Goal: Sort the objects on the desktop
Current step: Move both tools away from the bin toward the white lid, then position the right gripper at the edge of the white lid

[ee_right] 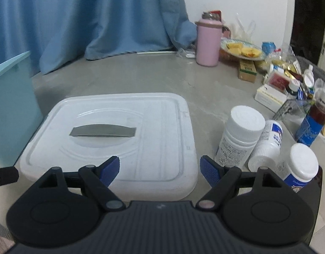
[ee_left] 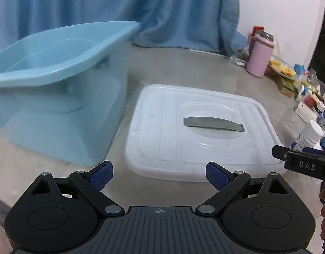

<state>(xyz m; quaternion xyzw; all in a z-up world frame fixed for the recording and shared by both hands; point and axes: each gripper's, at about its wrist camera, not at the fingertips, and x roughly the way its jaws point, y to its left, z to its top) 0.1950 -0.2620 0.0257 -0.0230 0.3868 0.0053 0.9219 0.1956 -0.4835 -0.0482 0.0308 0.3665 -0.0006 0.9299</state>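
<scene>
A light blue plastic bin (ee_left: 56, 97) stands open at the left of the grey table; its edge shows in the right wrist view (ee_right: 12, 110). A white lid (ee_left: 196, 131) with a grey handle lies flat beside it, also in the right wrist view (ee_right: 111, 135). Three white pill bottles (ee_right: 238, 135) sit to the lid's right, one lying down. My left gripper (ee_left: 159, 175) is open and empty, just before the lid's near edge. My right gripper (ee_right: 160, 170) is open and empty over the lid's near right corner; its side shows in the left wrist view (ee_left: 300, 163).
A pink flask (ee_right: 208, 42), a plate of yellow snacks (ee_right: 242, 49), small boxes, packets and a dark syrup bottle (ee_right: 317, 118) crowd the right side. A blue curtain (ee_right: 77, 17) hangs behind the table.
</scene>
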